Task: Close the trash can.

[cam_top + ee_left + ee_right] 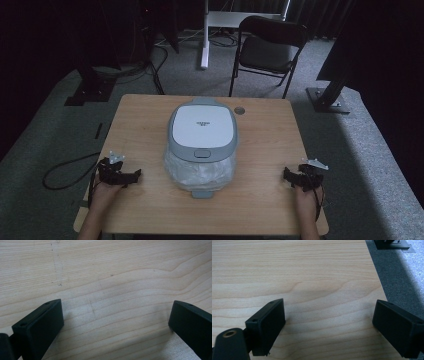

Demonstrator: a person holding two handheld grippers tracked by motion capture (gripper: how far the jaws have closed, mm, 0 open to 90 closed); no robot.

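Observation:
A grey box with a white lid [202,125] stands in the middle of the wooden table [145,120]. Its clear lower part [200,174] faces me and holds something white and crumpled. My left gripper [127,176] rests on the table left of the box, apart from it. Its jaws are spread wide over bare wood, so this gripper [116,305] is open and holds nothing. To the right of the box, near the table's edge, is my right gripper [292,177]. In its own view the right gripper [328,303] is also open and holds nothing.
A small round grommet [240,110] sits in the table behind the box. A black folding chair [270,47] and a white stand leg [205,35] are beyond the table. Black stand bases [327,97] flank it. A cable [65,170] loops on the grey carpet [402,272].

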